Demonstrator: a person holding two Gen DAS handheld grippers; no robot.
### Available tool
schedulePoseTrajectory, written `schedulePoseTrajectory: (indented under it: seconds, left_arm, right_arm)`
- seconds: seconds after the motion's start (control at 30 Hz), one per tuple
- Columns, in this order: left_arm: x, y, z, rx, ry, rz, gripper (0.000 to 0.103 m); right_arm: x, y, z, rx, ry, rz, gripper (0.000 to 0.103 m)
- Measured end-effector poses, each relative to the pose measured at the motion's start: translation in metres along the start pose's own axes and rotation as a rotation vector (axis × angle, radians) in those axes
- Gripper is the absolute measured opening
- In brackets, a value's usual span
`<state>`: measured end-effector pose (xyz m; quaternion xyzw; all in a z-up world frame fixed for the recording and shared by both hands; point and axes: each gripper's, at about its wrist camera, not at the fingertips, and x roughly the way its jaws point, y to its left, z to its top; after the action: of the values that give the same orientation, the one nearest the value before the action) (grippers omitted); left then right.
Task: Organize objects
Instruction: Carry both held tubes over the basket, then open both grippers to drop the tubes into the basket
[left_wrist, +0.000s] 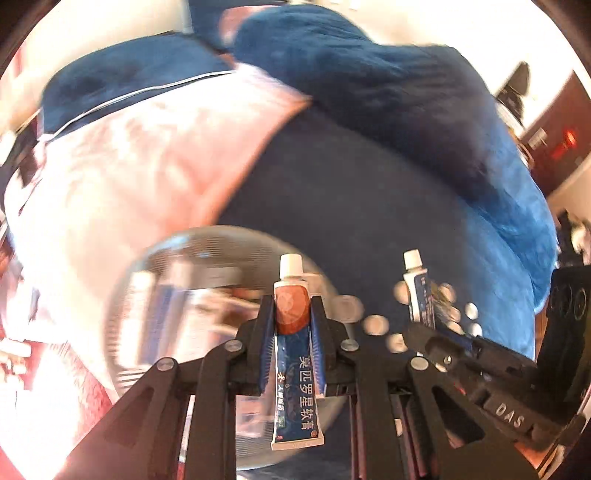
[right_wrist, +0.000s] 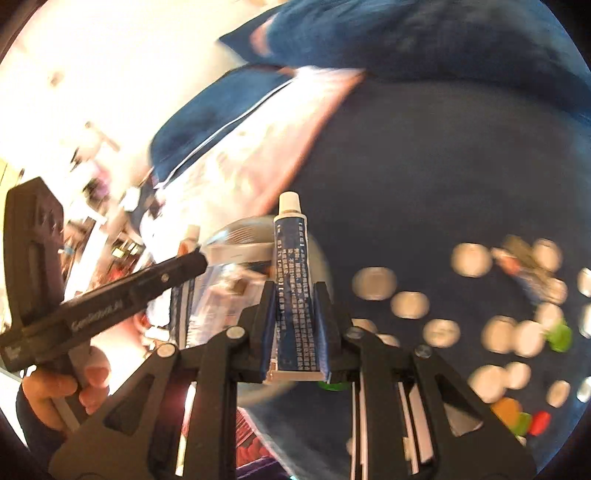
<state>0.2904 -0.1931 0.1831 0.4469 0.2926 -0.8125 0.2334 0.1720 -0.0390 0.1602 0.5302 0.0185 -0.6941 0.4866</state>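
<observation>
Above the clear round container (left_wrist: 207, 295), the left gripper (left_wrist: 293, 317) clamps an orange-and-blue ointment tube (left_wrist: 295, 350), and just right of the container the right gripper (right_wrist: 295, 310) clamps a blue tube (right_wrist: 293, 288). Judging by the scatter of coins (right_wrist: 406, 304) right of the container, each tube should be centred over the container's opening, lowered cap-first and freed only once inside.

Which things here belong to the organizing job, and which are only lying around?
Part of the job:
- left gripper, shut on the orange-banded tube
- right gripper, shut on the blue tube
- clear round container holding tubes

Lying about:
- coins on the dark blue cover
- pink cloth
- blue pillows
</observation>
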Motion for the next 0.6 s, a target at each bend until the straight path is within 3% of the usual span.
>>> schedulePoseTrajectory:
  seconds: [0.17, 0.33, 0.47, 0.6]
  left_arm:
    - [-0.011, 0.054, -0.002, -0.051, -0.006, 0.043, 0.017]
    - [-0.007, 0.072, -0.007, -0.021, 0.012, 0.083, 0.018]
    - [0.012, 0.072, -0.017, -0.01, 0.033, 0.122, 0.02]
    - [0.018, 0.078, -0.026, -0.035, 0.031, 0.116, 0.054]
  right_arm:
    - [0.037, 0.034, 0.01, -0.044, 0.025, 0.021, 0.02]
    - [0.052, 0.042, 0.008, -0.084, 0.024, -0.051, 0.024]
    - [0.042, 0.035, 0.01, -0.058, -0.008, -0.078, 0.046]
    - [0.02, 0.025, 0.012, -0.014, -0.071, -0.062, 0.052]
